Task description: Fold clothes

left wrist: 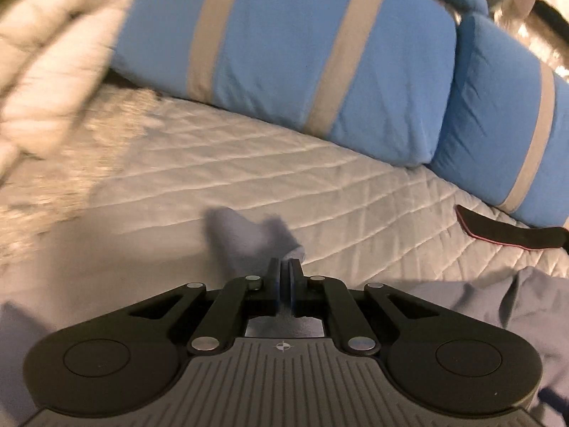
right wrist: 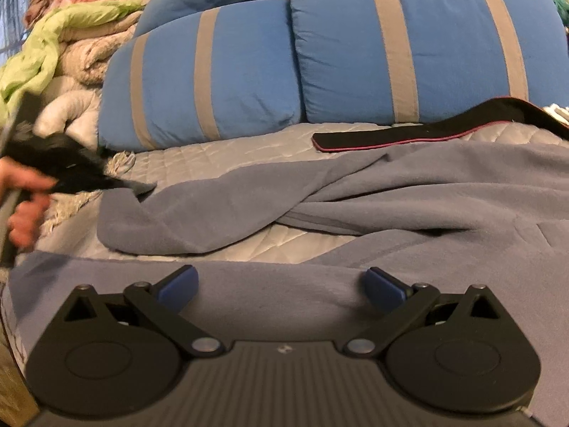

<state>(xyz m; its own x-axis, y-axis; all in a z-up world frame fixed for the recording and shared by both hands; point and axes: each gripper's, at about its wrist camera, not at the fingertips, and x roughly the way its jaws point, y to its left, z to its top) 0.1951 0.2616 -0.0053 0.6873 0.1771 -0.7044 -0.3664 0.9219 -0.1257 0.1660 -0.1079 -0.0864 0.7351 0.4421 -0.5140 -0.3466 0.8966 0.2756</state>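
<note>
Fleece fills the near part of the bed: a grey-blue fleece garment [right wrist: 409, 192] lies spread and rumpled on the quilted cover [right wrist: 220, 163], its body along the near edge and one long part, seemingly a sleeve, stretched toward the left side; the left gripper [left wrist: 287, 267] has its jaws pressed together on a small fold of that cloth, which sticks up blurred just past the fingertips; in the right wrist view the same gripper [right wrist: 117, 185] shows at the far left, pinching the end of the stretched part, with the person's hand [right wrist: 21, 199] wrapped on its handle; the right gripper [right wrist: 281, 284] hangs over the garment near the bed's front edge with its jaws spread wide and nothing between them, the blue pads [right wrist: 179, 286] just above the fleece; a black strap with pink edging [right wrist: 409, 133] lies on the cover beyond the garment, near the head of the bed; two blue pillows with grey stripes [right wrist: 409, 46] lean there side by side; at the far left corner a heap of bedding [right wrist: 85, 53] holds a lime-green cloth [right wrist: 53, 32] and something pink on top.
</note>
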